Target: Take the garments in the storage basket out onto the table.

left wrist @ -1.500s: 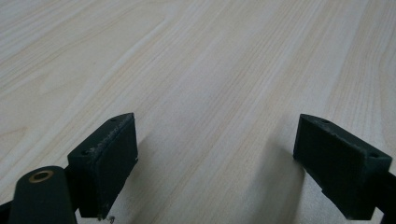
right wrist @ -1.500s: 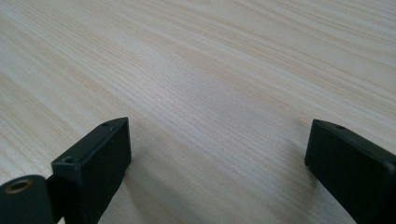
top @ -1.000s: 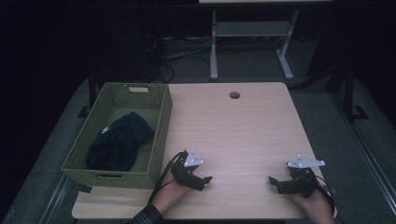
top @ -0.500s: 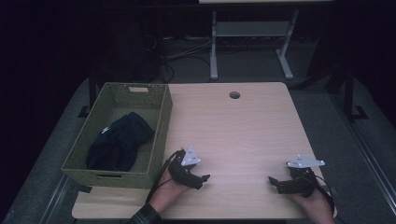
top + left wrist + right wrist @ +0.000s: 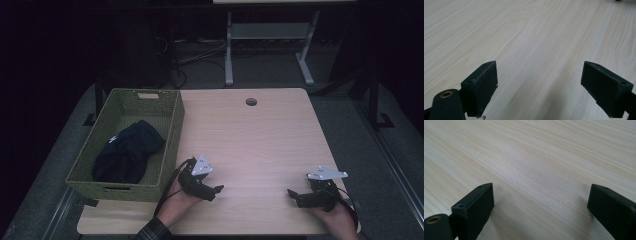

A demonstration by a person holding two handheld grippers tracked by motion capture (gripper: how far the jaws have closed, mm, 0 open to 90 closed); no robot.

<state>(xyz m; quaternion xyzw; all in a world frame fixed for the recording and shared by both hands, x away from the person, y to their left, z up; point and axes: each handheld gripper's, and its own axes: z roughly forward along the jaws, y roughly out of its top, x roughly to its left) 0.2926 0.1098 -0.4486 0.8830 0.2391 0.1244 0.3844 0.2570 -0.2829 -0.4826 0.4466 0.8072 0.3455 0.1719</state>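
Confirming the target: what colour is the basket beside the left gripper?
Olive green woven basket, clearest in the high view.

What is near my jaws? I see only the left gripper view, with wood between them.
Observer: The left gripper lies low over the table, just right of a green woven basket.
Operator: Is something inside this basket?
Observer: Yes, a dark bundled cloth lies in it, with a small white mark on top.
Operator: Where is the other gripper?
Observer: The right gripper is near the table's front right corner, its jaws wide apart over bare wood, pointing toward yours.
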